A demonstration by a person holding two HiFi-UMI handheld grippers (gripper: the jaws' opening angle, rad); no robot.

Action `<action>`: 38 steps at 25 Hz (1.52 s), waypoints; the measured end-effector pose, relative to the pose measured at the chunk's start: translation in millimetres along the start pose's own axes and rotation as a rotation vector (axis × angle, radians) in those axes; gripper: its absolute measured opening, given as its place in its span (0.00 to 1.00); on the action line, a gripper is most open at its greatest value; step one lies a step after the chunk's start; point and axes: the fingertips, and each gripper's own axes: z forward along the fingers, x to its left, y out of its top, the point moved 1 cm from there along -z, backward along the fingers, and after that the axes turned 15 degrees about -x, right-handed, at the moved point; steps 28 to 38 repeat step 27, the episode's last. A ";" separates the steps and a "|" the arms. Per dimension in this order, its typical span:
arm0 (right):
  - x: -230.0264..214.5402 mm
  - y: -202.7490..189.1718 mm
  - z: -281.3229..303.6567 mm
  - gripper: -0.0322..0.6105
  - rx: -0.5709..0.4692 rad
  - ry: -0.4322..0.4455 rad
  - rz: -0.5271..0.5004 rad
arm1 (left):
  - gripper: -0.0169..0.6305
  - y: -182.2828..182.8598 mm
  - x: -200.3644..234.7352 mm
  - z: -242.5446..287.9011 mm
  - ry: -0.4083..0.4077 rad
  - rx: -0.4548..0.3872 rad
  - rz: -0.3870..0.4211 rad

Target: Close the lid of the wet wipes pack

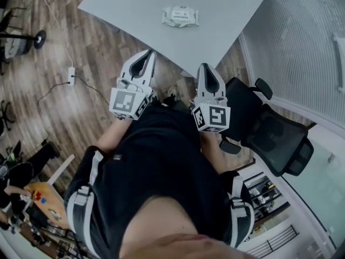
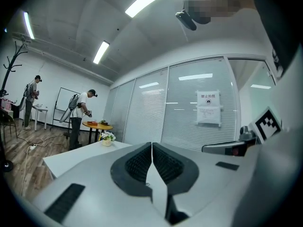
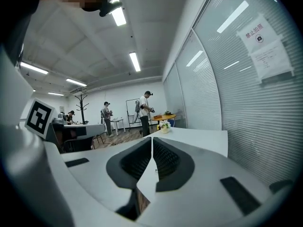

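The wet wipes pack (image 1: 180, 16) is lying flat on the grey worktop (image 1: 124, 9), well in from the near corner that is pointing towards me, and nothing else is sharing the surface with it. I am judging it to be a light, soft pouch that is likely to sag and slide under a push, with only the plastic lid on its top face being stiff. Whether that lid is standing up or lying down is too small for me to tell. So I am expecting to steady one end of the pouch and press on the lid's free edge rather than squeeze the film. My left claw (image 1: 147, 55) and my right claw (image 1: 205, 67) are both clenched with nothing between the pads. I am holding them side by side close in front of my body, pointing roughly level towards the worktop, short of its near corner and well apart from the pack.
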 end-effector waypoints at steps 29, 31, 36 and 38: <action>-2.1 0.8 14.2 0.09 -0.010 0.013 -0.007 | 0.06 1.1 6.0 4.0 0.015 -0.022 0.029; -2.1 0.8 14.2 0.09 -0.010 0.013 -0.007 | 0.06 1.1 6.0 4.0 0.015 -0.022 0.029; -2.1 0.8 14.2 0.09 -0.010 0.013 -0.007 | 0.06 1.1 6.0 4.0 0.015 -0.022 0.029; -2.1 0.8 14.2 0.09 -0.010 0.013 -0.007 | 0.06 1.1 6.0 4.0 0.015 -0.022 0.029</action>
